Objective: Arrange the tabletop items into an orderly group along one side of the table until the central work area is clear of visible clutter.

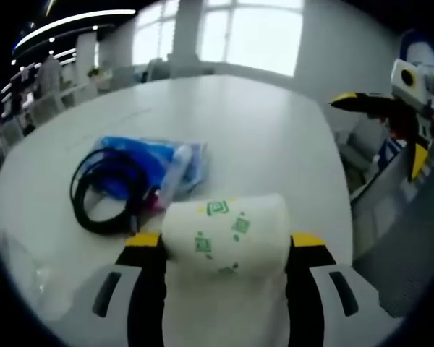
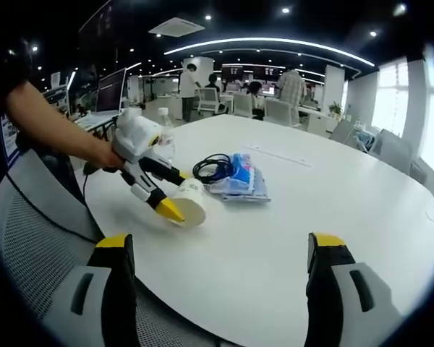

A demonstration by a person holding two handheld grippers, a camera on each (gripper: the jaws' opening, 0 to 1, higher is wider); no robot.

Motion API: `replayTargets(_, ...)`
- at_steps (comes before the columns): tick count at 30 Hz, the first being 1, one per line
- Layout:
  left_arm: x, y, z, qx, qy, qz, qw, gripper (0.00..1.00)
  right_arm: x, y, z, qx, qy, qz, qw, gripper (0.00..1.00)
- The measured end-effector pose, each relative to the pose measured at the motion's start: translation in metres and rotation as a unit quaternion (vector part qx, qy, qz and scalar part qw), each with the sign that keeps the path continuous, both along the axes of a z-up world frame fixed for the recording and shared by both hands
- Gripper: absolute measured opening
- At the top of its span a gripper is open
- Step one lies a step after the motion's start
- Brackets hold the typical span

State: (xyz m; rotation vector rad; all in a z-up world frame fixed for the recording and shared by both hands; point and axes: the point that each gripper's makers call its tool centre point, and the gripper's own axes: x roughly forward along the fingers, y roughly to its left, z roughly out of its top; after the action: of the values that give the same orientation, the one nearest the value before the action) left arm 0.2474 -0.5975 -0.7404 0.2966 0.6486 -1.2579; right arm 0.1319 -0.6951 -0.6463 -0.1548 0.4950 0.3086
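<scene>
A: What's furthest left on the counter [image 1: 275, 130]?

B: In the left gripper view, a coiled black cable [image 1: 101, 191], lying partly over a blue plastic packet [image 1: 155, 163]. Both lie flat, just beyond the roll.

A: And the roll itself?

B: A white paper roll [image 1: 228, 235] with green printed marks, clamped between the left tongs [image 1: 224, 249]. Its long axis runs across the jaws, from one yellow tip to the other. In the right gripper view the same paper roll [image 2: 190, 202] shows one round end facing the camera, low over the counter's [image 2: 333, 195] near edge, with the left tongs [image 2: 170, 194] closed on it and a person's hand [image 2: 105, 155] behind.

A: Anything beside it there?

B: The cable [image 2: 213, 168] and blue packet [image 2: 240, 181] lie just to its right, apart from it. A clear bottle [image 2: 163, 134] stands upright behind the hand.

A: And the right tongs?

B: The right tongs [image 2: 220, 271] stand spread wide, nothing between them, over the counter's edge and a grey mesh chair back [image 2: 36, 246]. In the left gripper view the right tongs [image 1: 380, 108] are at far right, above another chair [image 1: 405, 224].
</scene>
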Motion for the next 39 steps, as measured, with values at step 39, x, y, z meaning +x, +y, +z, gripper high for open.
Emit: replayTargets(39, -0.051, 0.032, 0.064, -0.036, 0.103, 0.082, 0.9907, 0.62, 0.031, 0.034, 0.034, 0.040, -0.016, 0.050, 0.9978, 0.72)
